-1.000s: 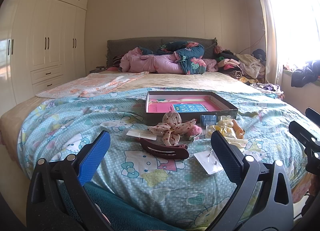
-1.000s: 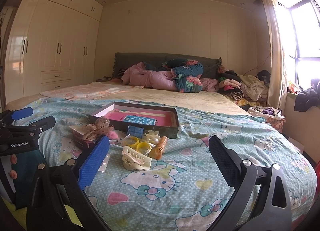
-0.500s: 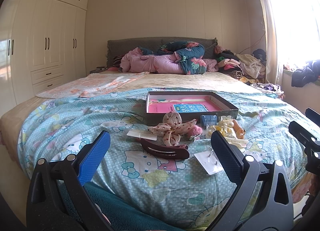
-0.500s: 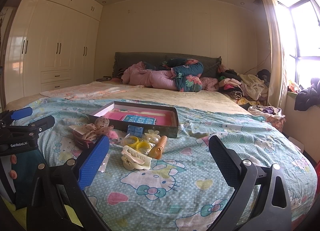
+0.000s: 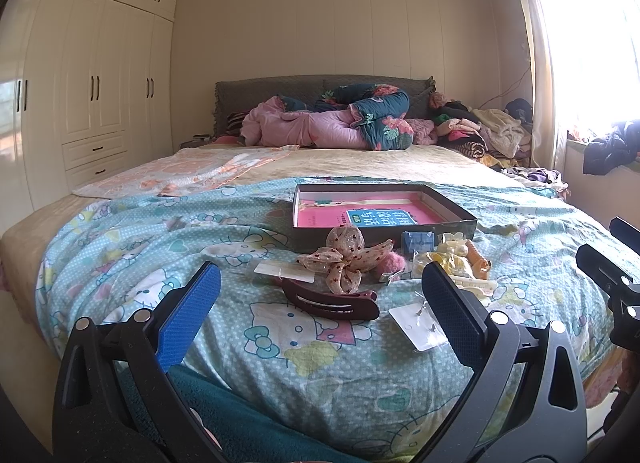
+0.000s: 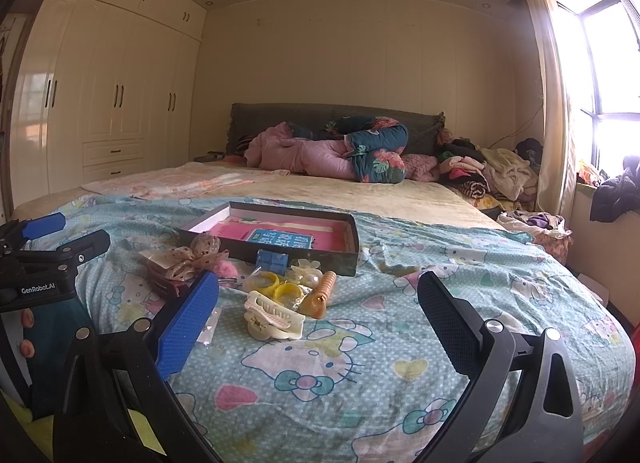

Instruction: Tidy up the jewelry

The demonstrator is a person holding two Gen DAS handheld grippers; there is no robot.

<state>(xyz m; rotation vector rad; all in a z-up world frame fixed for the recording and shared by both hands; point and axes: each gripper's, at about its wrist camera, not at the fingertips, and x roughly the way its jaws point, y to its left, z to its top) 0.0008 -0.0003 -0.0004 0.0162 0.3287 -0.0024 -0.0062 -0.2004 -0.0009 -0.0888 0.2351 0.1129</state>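
Nothing moved since earlier; blue-labelled pink booklet [image 5: 376, 217] inside box [image 5: 452, 219].

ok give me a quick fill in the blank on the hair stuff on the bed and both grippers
1. The dark red hair clip lies on the ____, outside the box.
2. Both the left gripper and the right gripper are ____ and hold nothing.
3. The cream claw clip lies nearest the ____ gripper.

Missing words: bedspread; open; right
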